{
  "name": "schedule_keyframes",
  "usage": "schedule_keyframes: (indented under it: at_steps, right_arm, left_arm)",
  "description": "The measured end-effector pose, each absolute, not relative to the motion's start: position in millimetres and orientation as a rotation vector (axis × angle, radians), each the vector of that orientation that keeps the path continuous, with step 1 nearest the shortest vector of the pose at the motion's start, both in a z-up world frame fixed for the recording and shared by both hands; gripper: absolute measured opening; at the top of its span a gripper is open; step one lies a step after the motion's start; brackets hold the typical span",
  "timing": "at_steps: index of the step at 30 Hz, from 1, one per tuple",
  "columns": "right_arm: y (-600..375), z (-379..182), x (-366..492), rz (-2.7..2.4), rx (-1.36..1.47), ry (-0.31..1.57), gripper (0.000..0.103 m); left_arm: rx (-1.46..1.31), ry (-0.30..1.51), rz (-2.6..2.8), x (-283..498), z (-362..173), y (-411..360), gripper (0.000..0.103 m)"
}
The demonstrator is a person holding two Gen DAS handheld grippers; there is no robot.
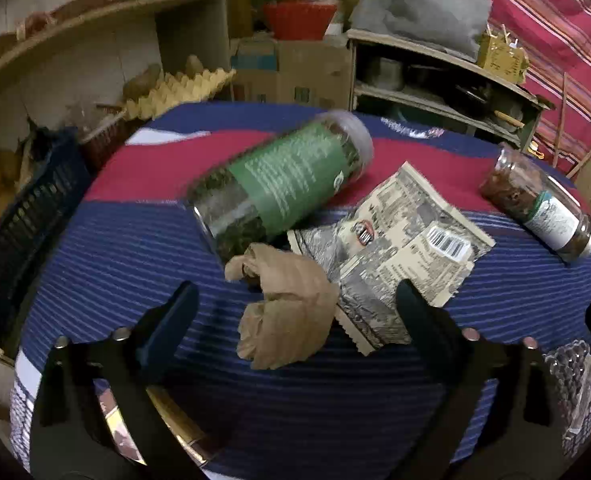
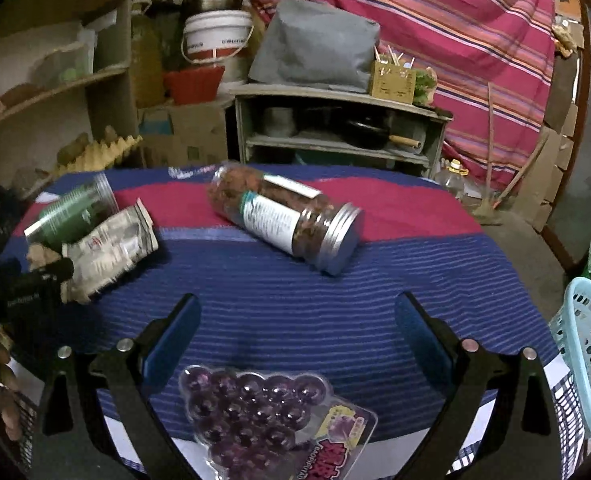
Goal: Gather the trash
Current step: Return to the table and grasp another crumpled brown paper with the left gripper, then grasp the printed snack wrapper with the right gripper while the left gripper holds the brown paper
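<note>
**Two grippers over a cluttered desk, brown wrapper lined up first**

Two grippers hang above the striped desk [image 1: 95, 264], and neither holds anything. In the left wrist view the left gripper [image 1: 295, 304] points down at a crumpled brown paper wrapper [image 1: 287, 312] in the lower centre of the frame; its jaws stand wide, one either side of the wrapper, with no pad pressing on it. Just beside it, toward the right, lies a flattened printed packet [image 1: 395, 248], one corner tucked under the brown paper. Behind both, centre frame, a green-labelled jar [image 1: 283, 184] lies on its side, blurred.

Over in the right wrist view, the right gripper [image 2: 295, 332] has its jaws wide too, with bare cloth between them. A blister pack of purple balls [image 2: 263, 412] sits at the bottom centre, below the jaws. A jar with a metal lid [image 2: 287, 220] lies on its side mid-frame, and a pale blue basket [image 2: 587, 352] shows at the right edge, likely the bin for all this.

Risks from here, as I judge them: a left grip could catch the packet's corner along with the wrapper and drag it. The soft paper could crush flat and slip out. Both jars lie on their sides, so a nudge could send either rolling off the desk.
</note>
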State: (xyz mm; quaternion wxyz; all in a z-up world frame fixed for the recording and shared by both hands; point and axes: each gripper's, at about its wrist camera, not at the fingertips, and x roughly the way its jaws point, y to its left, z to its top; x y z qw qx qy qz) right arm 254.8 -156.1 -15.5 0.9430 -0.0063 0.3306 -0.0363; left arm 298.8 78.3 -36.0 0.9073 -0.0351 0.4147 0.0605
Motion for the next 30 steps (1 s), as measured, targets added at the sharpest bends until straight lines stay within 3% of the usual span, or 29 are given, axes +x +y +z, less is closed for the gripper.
schedule_keyframes:
  at_steps: [1, 6, 7, 17, 30]
  right_arm:
    - [-157, -16, 256, -0.074, -0.005, 0.679, 0.095]
    - [-157, -20, 258, -0.063, 0.009, 0.713, 0.095]
    - [-156, -21, 258, -0.057, 0.012, 0.719, 0.095]
    - [-113, -21, 269, 0.002, -0.003, 0.722, 0.095]
    - [-45, -43, 331, 0.042, 0.059, 0.84, 0.095]
  left_arm:
    - [-0.081, 0.863, 0.116, 299, -38, 79, 0.084]
    - [-0.117, 0.871, 0.069, 303, -41, 82, 0.048]
    - [-0.118, 0.87, 0.064, 303, -41, 81, 0.046]
    - [-0.016, 0.712, 0.101, 279, 9, 88, 0.045]
    - [-0.119, 0.675, 0.165, 273, 29, 147, 0.045]
